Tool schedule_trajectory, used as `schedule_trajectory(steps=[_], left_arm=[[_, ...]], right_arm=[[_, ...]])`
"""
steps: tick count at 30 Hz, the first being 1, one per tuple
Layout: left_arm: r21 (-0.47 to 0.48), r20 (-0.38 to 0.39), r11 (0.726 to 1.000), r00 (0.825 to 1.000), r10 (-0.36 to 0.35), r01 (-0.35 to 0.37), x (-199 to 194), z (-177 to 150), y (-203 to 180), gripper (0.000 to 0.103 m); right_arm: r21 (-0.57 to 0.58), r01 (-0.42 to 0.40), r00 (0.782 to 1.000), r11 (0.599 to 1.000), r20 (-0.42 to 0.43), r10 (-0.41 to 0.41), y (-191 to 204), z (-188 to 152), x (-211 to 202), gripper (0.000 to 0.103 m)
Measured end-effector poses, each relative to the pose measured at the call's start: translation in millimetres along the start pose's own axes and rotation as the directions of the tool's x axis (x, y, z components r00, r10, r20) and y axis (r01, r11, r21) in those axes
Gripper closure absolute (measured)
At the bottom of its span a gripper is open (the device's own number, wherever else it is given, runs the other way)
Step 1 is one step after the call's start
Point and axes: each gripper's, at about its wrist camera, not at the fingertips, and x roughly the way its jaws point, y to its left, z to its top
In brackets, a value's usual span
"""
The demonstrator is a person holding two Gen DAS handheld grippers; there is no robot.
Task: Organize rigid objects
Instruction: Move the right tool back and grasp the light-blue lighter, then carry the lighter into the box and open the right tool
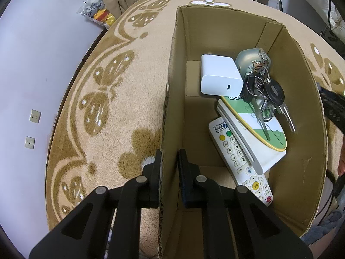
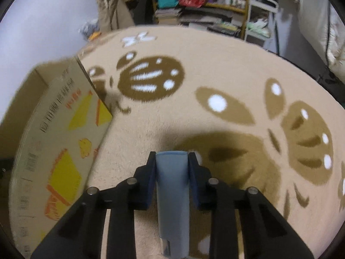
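Beige plush rug [image 1: 138, 99] with brown butterfly and flower patterns covered the surface; the same rug [image 2: 215, 49] filled the right wrist view. An open cardboard box [image 1: 310, 142] sat directly on it, its printed outer wall [image 2: 58, 142] showing yellow and orange shapes in the right wrist view, rug just beside. At the rug's far left edge, a plastic bag with plush toys [image 1: 97, 10] lay near it; whether it touched the rug could not be told. Past the rug's left edge, a pale wall [image 1: 32, 64] with two sockets.
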Motion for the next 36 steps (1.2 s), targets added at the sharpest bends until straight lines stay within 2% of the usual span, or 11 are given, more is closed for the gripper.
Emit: schedule_trajectory(steps=[4,9,13,19,22,27,32,36], left_arm=[[-0.001,-0.001,1.0,1.0,0.002,-0.002,0,0,0,0.091],[0.0,-0.001,1.0,1.0,0.002,-0.002,0,0,0,0.091],[0.0,-0.001,1.0,1.0,0.004,-0.004,0,0,0,0.09],[-0.001,-0.001,1.0,1.0,0.003,-0.003,-1,0,1,0.089],[0.0,-0.001,1.0,1.0,0.003,-0.003,-1,0,1,0.089],[-0.001,-0.001,1.0,1.0,0.002,-0.002,-1,0,1,0.089],[-0.003,-0.001,1.0,1.0,0.001,-0.001,0,0,2,0.088],[-0.005,-0.002,1.0,1.0,-0.001,0.001,1,0,3,0.088]], right_arm=[[0.063,-0.044,0.998,0.997,0.047,0.041,-5,4,-22,0.073],[0.104,-0.135,0.978,0.985,0.171,0.116,1,19,-66,0.073],[0.106,-0.225,0.945,0.968,0.267,0.191,12,36,-101,0.074],[0.045,-0.296,0.896,0.954,0.36,0.261,37,56,-142,0.074],[0.025,-0.344,0.88,0.939,0.358,0.313,49,59,-154,0.074],[-0.013,-0.386,0.878,0.922,0.302,0.372,68,54,-150,0.074],[-0.028,-0.416,0.885,0.909,0.217,0.411,83,42,-129,0.074],[-0.007,-0.473,0.871,0.881,0.146,0.469,89,31,-109,0.074]])
